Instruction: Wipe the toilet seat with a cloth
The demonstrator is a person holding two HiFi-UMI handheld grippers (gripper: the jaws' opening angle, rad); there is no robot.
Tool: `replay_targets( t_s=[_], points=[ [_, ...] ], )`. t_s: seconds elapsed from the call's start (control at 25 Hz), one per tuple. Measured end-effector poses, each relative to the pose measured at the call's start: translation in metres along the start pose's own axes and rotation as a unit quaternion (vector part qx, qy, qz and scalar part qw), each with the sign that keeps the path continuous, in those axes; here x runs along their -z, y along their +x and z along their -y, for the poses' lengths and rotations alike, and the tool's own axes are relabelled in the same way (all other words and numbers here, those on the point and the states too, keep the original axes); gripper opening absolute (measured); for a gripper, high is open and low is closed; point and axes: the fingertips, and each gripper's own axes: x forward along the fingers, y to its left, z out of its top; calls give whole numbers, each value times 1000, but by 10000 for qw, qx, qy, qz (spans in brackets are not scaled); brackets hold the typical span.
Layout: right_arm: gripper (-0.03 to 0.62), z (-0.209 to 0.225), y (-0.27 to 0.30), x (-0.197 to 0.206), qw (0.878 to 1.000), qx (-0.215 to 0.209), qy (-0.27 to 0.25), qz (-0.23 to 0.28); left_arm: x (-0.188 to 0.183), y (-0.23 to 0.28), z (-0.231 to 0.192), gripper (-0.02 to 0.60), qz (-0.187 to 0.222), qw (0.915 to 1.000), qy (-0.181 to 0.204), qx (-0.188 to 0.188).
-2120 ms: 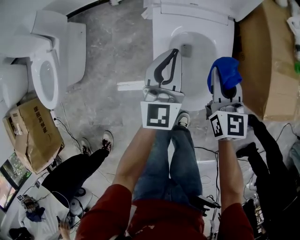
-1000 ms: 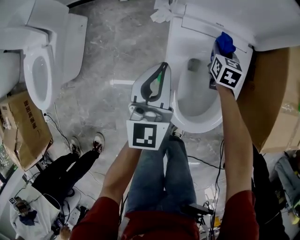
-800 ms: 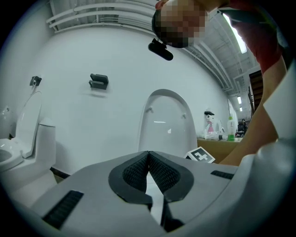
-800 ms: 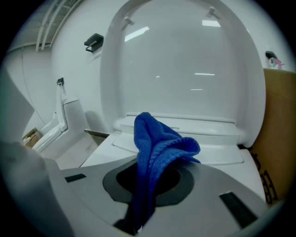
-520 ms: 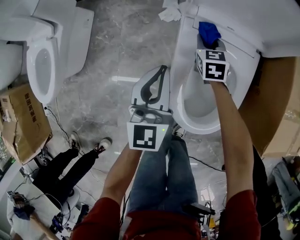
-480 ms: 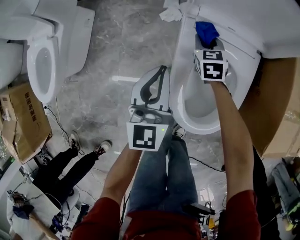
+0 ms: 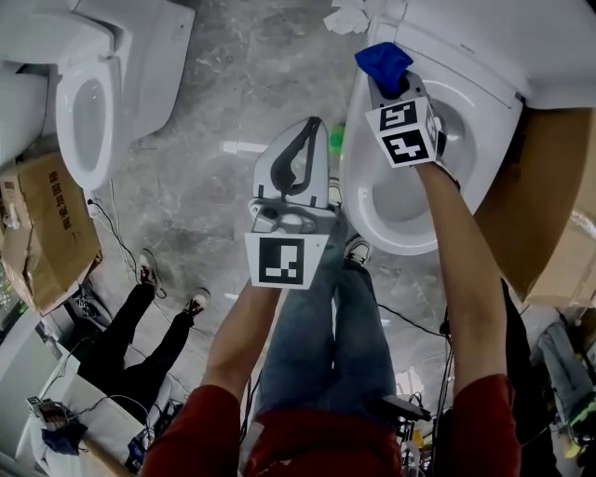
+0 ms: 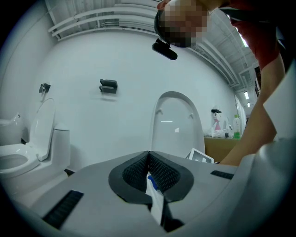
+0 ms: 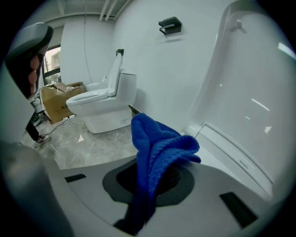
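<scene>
The white toilet seat (image 7: 361, 191) rings the bowl at the upper right of the head view, and its lid (image 9: 249, 78) stands raised. My right gripper (image 7: 387, 82) is shut on a blue cloth (image 7: 382, 60) and hangs over the seat's back left corner. In the right gripper view the cloth (image 9: 155, 148) stands folded out of the shut jaws, with the seat's rear edge (image 9: 231, 148) just behind it. My left gripper (image 7: 304, 154) is shut and holds nothing. It hovers over the floor left of the bowl, pointing at the lid (image 8: 178, 122).
A second toilet (image 7: 84, 112) stands at the left, with a cardboard box (image 7: 47, 224) in front of it. Another box (image 7: 549, 186) flanks the toilet's right side. Crumpled white paper (image 7: 358, 17) lies behind the seat. A person's legs (image 7: 140, 326) and cables are on the floor at the lower left.
My right gripper has carried the blue cloth leftward along the back of the seat, from the right rear to the left rear corner, rolling as it went. The left gripper drifted slightly.
</scene>
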Motion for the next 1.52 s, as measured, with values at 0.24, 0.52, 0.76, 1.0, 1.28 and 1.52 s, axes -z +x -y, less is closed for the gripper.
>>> replay_targets(
  t_s=[0.24,0.52,0.76,1.0,1.28,1.52],
  points=[
    [54,-40,-24,24,9995,-274,154,42,-5,-14,13,17,87,9999,45,-43],
    [54,-93,-57,50,9983,-525,270,36,-11,-38,26,17,206,9997,19,-107],
    [54,-143,-97,84,9960,-799,399,-89,-10,-63,41,17,178,9997,1,-145],
    [54,-192,-139,126,9926,-1050,548,-279,-7,-85,58,17,166,9997,17,-159],
    [55,-217,-181,152,9906,-1017,726,-550,-22,-105,80,15,223,9997,6,-60],
    [54,-207,-201,190,9840,-886,1400,-661,-12,-108,102,16,172,9998,52,121]
  ],
)
